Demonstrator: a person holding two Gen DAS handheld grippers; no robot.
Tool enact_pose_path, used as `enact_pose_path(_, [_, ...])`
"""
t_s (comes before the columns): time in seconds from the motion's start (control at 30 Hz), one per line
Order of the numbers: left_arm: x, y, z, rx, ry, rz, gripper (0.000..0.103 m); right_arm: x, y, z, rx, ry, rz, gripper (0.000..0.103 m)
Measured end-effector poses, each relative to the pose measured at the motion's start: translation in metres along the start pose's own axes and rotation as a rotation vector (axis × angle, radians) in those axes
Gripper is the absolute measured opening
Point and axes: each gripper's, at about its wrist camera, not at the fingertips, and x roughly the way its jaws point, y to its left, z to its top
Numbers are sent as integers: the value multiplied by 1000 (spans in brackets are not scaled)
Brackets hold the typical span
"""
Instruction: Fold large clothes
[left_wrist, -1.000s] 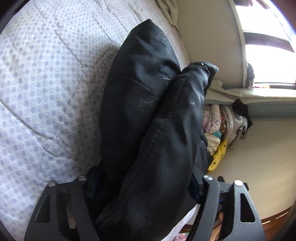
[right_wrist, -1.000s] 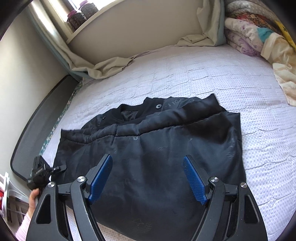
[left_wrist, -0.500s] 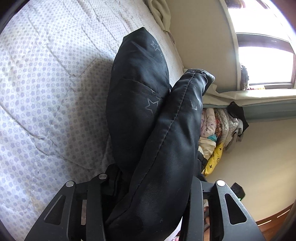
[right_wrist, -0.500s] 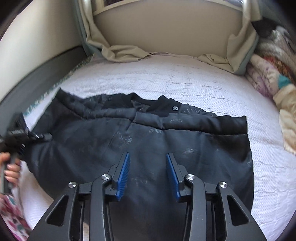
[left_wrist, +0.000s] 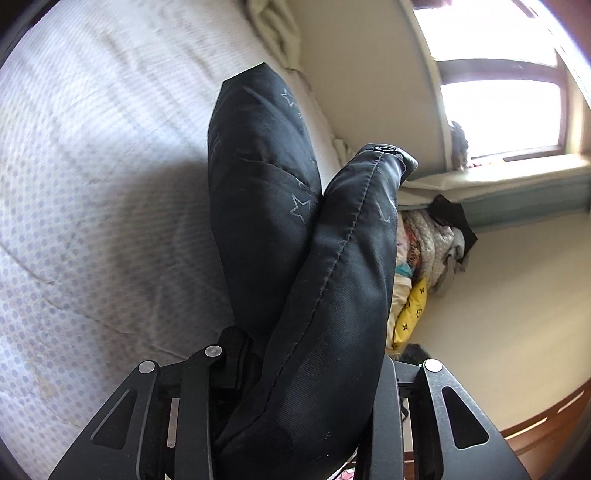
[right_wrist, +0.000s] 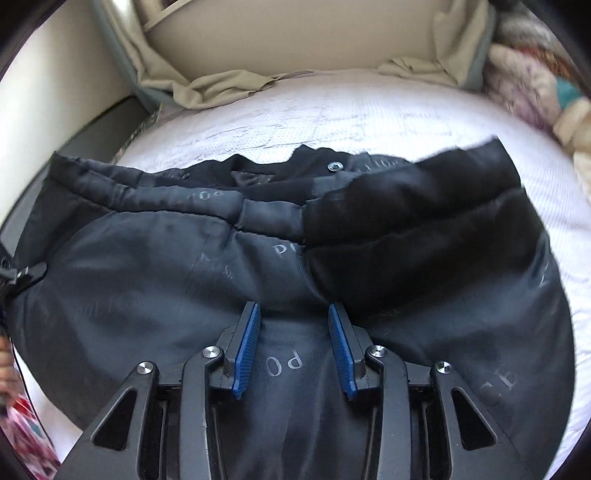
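The black padded jacket (right_wrist: 258, 258) lay spread on the white quilted mattress (right_wrist: 369, 118), directly ahead of the right tongs (right_wrist: 293, 339) and also under them. The blue pads (right_wrist: 249, 339) of the right tongs stood apart with a gap between them, released, and the printed cloth showed in this gap. It could not be told if the pads touched the cloth. Beyond the jacket, a beige curtain (right_wrist: 221, 88) was bunched at the far edge of the mattress, and a pile of folded bedding (right_wrist: 532, 85) sat at the far right.

The left tongs (left_wrist: 295, 398) were clenched on a thick fold of the jacket (left_wrist: 325, 295), which filled the whole space between the two black fingers (left_wrist: 199, 406) and rose away from them in two padded rolls with pale star outlines. To the left of this fold was the mattress (left_wrist: 92, 184). To the right, behind the fold, were stacked blankets (left_wrist: 424, 240) with a yellow cushion (left_wrist: 410, 310), and a bright window (left_wrist: 498, 118) higher up.
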Motion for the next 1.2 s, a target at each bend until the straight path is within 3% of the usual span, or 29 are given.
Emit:
enact_pose_path(0.3, [8, -86, -17, 189, -16, 21, 35, 13, 3, -4, -26, 6, -40, 33])
enact_pose_path(0.5, [28, -133, -28, 229, 1, 35, 35, 12, 2, -7, -26, 5, -44, 33])
enact_pose_path(0.67, [48, -168, -36, 259, 23, 87, 35, 12, 1, -6, -13, 9, -35, 33])
enact_pose_path(0.93, [115, -224, -79, 392, 78, 195, 35, 8, -12, 0, 42, 21, 20, 33])
enact_pose_path(1.2, [154, -250, -102, 479, 82, 269, 36, -48, -56, 7, 187, 111, 106, 36])
